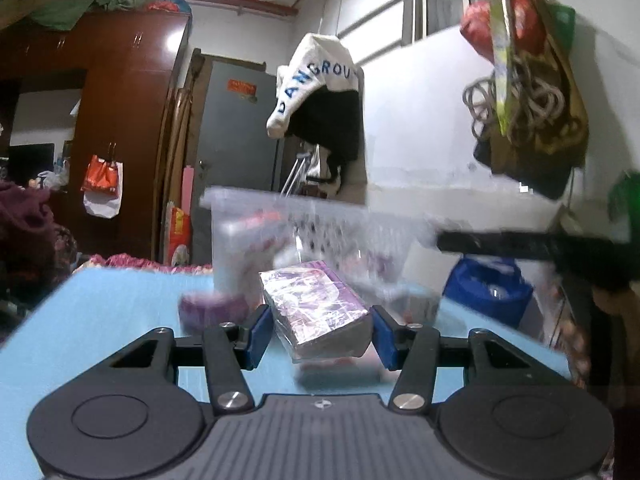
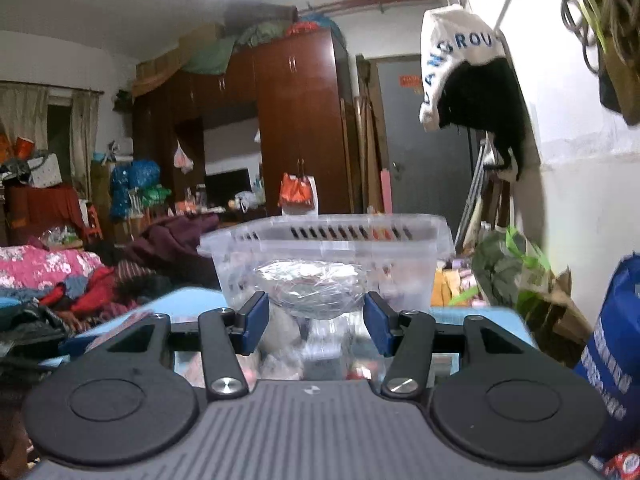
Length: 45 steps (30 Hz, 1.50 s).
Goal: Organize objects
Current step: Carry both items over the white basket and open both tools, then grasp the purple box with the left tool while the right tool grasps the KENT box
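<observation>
My left gripper (image 1: 320,330) is shut on a purple pack wrapped in clear plastic (image 1: 316,308) and holds it above the light blue table (image 1: 112,312). A clear plastic basket (image 1: 320,224) stands just beyond it, blurred. My right gripper (image 2: 316,320) is shut on a clear plastic bag with a rounded item inside (image 2: 312,286), held in front of the same basket (image 2: 328,248). A black gripper part (image 1: 520,246) reaches in from the right of the left wrist view.
A purple round object (image 1: 212,308) lies on the table left of the basket. A blue bag (image 2: 616,360) stands at the right. A hat (image 1: 320,92) and bags (image 1: 532,92) hang on the wall above. Clothes (image 2: 52,276) pile at the left.
</observation>
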Tool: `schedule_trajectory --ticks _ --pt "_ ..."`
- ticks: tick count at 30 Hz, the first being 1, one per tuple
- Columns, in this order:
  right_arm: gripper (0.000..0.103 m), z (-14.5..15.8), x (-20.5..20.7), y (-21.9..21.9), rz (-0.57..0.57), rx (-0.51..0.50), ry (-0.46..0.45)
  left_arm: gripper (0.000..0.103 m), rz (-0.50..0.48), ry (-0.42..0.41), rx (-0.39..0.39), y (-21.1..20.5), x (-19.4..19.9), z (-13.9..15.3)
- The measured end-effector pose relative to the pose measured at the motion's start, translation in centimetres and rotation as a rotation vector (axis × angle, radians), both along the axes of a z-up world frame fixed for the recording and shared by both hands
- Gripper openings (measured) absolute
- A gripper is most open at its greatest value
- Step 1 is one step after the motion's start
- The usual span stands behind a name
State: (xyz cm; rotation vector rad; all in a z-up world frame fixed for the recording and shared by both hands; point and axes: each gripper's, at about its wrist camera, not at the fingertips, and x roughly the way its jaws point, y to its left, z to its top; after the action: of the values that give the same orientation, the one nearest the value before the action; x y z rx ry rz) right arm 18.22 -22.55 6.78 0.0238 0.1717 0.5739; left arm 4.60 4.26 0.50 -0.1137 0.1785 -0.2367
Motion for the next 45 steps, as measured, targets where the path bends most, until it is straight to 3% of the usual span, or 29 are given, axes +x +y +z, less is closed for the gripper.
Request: schedule_trajectory --ticks 3,6,8,11,13,14,15,16,19,23,26,29,32,36,41,45 --pt "0.056 2.9 1.7 0.9 0.005 0.018 -0.016 0.056 0.000 -0.009 -0.026 0.8 3.5 3.8" --pt "0.056 5.8 5.3 2.7 -0.040 -0.048 -0.031 0.056 -0.037 0.061 -0.101 1.8 9.4 7.7" --pt "0.056 6.5 7.9 3.4 -0.055 -0.089 0.006 0.057 -0.032 0.119 -0.126 1.8 13.6 9.5" --pt "0.056 6.4 11.5 3.9 -0.022 -0.097 0.103 0.057 -0.015 0.204 -0.118 1.0 18.2 9.9" --pt "0.060 6.0 12.5 4.3 -0.016 -0.109 0.123 0.063 0.006 0.250 -0.114 0.4 20.2 9.5" --pt "0.066 5.9 12.6 4.4 -0.016 -0.113 0.123 0.078 0.008 0.270 -0.111 0.2 20.7 9.2" --pt "0.083 5.8 12.5 4.4 -0.020 -0.113 0.123 0.094 0.017 0.277 -0.108 0.2 20.8 9.1" --pt "0.094 5.8 12.1 4.1 -0.024 -0.105 0.114 0.099 0.032 0.263 -0.107 0.2 20.6 9.1" --pt "0.103 5.9 9.0 2.2 -0.010 -0.049 0.057 0.102 0.022 0.203 -0.097 0.8 17.9 9.4" --pt "0.103 4.2 4.5 -1.7 -0.030 0.004 0.010 0.103 0.025 0.119 -0.033 2.4 12.1 8.5" --pt "0.103 0.8 5.4 -1.7 -0.108 -0.143 0.112 0.103 0.069 0.164 0.040 3.7 9.8 5.4" --pt "0.098 -3.0 8.1 -1.4 -0.143 -0.217 0.243 0.102 0.083 0.261 0.074 5.4 10.5 2.6" --pt "0.088 -4.9 10.5 -1.0 -0.122 -0.187 0.349 0.098 0.080 0.331 0.037 7.2 11.8 1.3" --pt "0.084 -6.0 10.8 -0.2 -0.136 -0.189 0.370 0.098 0.087 0.372 0.060 7.3 12.3 0.2" --pt "0.069 -6.3 10.6 -0.9 -0.140 -0.146 0.370 0.098 0.075 0.394 0.089 6.2 13.2 -0.4" --pt "0.067 -6.5 10.9 -1.6 -0.142 -0.112 0.382 0.098 0.078 0.421 0.132 4.9 14.3 -1.1"
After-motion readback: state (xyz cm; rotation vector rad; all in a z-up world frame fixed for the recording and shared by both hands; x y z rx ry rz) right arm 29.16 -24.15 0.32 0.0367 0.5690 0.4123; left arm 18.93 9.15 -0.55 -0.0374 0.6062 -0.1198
